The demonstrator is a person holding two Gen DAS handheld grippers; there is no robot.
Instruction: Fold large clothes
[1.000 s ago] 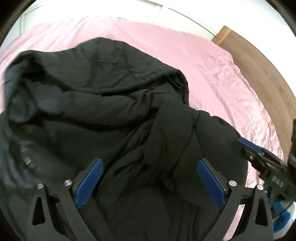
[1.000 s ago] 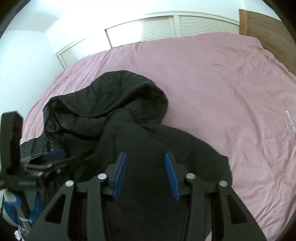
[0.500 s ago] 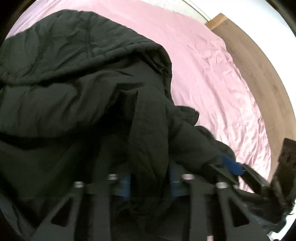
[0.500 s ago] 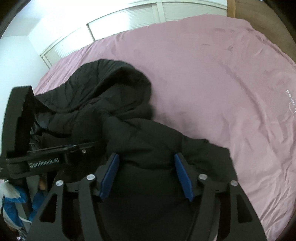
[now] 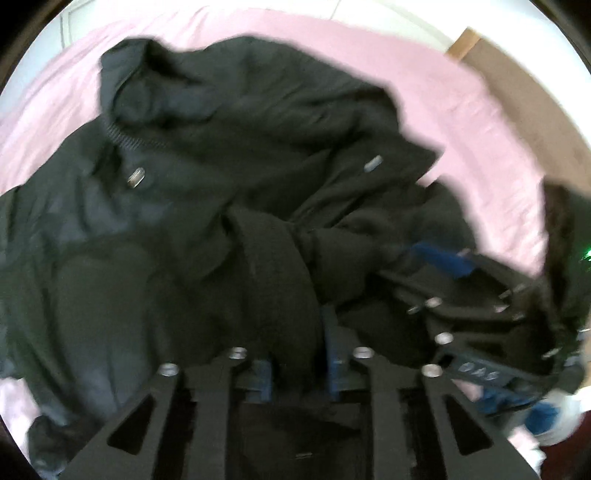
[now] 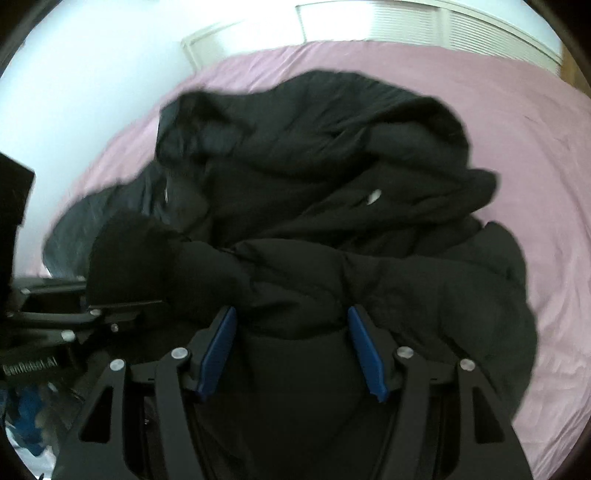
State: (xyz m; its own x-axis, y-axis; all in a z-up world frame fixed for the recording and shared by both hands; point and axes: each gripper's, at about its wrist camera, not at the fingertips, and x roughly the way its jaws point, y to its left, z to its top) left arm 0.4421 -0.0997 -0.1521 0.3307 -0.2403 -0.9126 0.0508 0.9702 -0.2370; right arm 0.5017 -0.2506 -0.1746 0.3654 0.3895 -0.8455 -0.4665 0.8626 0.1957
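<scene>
A black puffy jacket (image 5: 229, 155) lies bunched on the pink bed sheet (image 5: 461, 122), its ribbed collar and metal snaps facing up. My left gripper (image 5: 297, 363) has a thick fold of the jacket between its blue pads; the jaws are opening but still touch the fold on both sides. In the right wrist view the jacket (image 6: 332, 166) fills the middle, and my right gripper (image 6: 291, 350) holds a wide bundle of its near edge between its blue pads. Each gripper shows at the edge of the other's view, close beside it.
The pink sheet (image 6: 535, 166) spreads to the right and far side of the jacket. White louvred doors (image 6: 424, 22) and a white wall stand behind the bed. Brown wooden flooring (image 5: 535, 92) runs along the right. Blue and white items (image 5: 546, 424) lie at the near edge.
My left jaws went from wide open to clamped on a jacket fold. The right jaws widened around a thicker bundle. The jacket shifted and spread, and its collar and snaps now show.
</scene>
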